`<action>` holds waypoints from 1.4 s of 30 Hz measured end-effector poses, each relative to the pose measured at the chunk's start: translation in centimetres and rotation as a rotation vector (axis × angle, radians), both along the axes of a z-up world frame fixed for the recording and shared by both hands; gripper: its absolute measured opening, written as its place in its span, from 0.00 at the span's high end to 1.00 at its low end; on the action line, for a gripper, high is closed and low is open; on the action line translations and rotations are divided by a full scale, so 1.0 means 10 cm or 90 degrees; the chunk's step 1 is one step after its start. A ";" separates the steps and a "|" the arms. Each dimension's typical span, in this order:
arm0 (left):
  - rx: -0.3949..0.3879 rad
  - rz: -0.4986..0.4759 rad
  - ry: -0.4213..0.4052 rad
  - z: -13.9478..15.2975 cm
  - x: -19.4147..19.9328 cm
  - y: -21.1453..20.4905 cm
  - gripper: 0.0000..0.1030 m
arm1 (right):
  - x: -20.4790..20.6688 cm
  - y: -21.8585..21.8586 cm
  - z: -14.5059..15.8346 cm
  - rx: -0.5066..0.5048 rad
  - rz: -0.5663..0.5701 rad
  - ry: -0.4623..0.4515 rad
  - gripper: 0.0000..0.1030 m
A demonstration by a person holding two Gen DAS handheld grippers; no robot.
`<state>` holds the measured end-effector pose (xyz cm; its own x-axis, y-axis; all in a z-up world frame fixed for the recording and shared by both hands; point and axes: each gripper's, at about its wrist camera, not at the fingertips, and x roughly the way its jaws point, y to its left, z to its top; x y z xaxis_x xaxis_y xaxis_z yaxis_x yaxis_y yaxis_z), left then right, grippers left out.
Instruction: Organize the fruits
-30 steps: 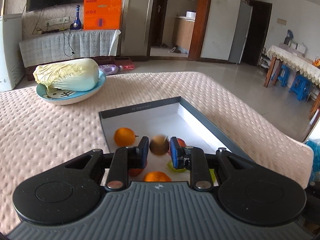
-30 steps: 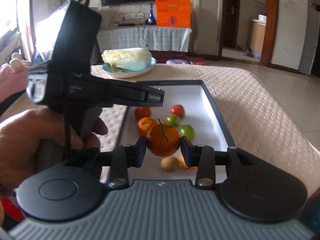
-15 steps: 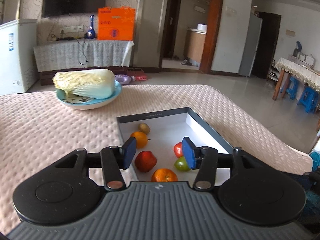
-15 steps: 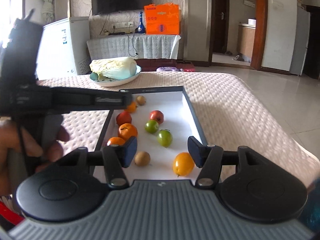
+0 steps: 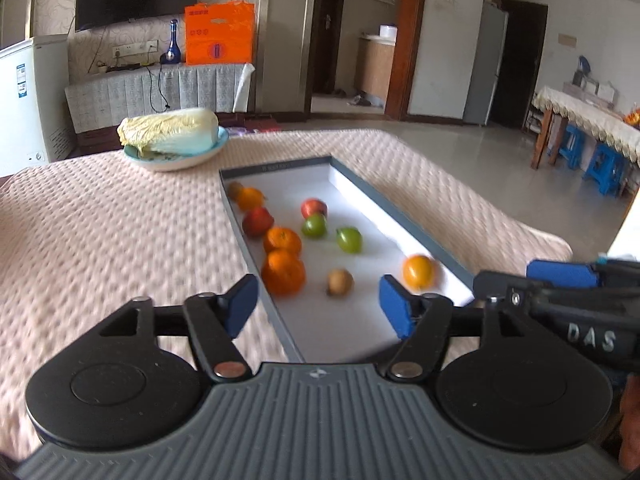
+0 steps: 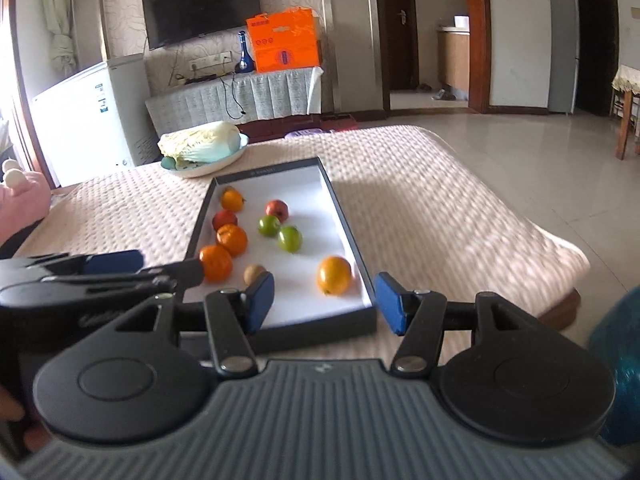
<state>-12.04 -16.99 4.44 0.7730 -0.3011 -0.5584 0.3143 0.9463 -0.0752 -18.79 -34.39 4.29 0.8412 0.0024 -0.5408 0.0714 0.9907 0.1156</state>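
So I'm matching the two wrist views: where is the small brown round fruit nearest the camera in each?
Left wrist: small brown round fruit lies low centre, in the tray, between the jaws.
Right wrist: same fruit sits lower left of centre, above the left jaw.
Shared landmark: pale cabbage on the blue plate.

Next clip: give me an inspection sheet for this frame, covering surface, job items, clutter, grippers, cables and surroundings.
Surface: pink quilted table cover, mostly bare.
Job's things: shallow dark-rimmed white tray holding oranges, red and green fruits, two small brown ones.
Clutter: napa cabbage on a pale blue plate.
Grippers: left gripper jaws opening, nothing between; right gripper open, empty.
Cables: black cords hang over the far sideboard.
Surroundings: wall television, orange box, white freezer.
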 end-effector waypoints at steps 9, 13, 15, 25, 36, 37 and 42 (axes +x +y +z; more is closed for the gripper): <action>0.043 -0.003 0.014 -0.10 -0.40 -0.06 0.20 | -0.22 0.00 -0.07 -0.011 0.001 0.016 0.43; 0.060 -0.002 0.004 -0.11 -0.47 -0.09 0.17 | -0.20 -0.05 -0.11 -0.014 -0.011 0.030 0.43; 0.070 -0.002 0.004 -0.13 -0.48 -0.11 0.16 | -0.20 -0.09 -0.12 -0.005 -0.022 0.034 0.43; 0.084 0.007 -0.005 -0.18 -0.50 -0.16 0.04 | -0.19 -0.16 -0.16 0.009 -0.042 0.046 0.43; 0.095 0.020 -0.036 -0.16 -0.52 -0.23 0.01 | -0.19 -0.20 -0.16 0.014 -0.048 0.044 0.43; 0.093 0.029 -0.041 -0.15 -0.52 -0.22 0.01 | -0.20 -0.20 -0.16 0.014 -0.048 0.043 0.43; 0.114 0.063 -0.086 -0.12 -0.58 -0.25 0.00 | -0.20 -0.21 -0.15 0.015 -0.049 0.042 0.43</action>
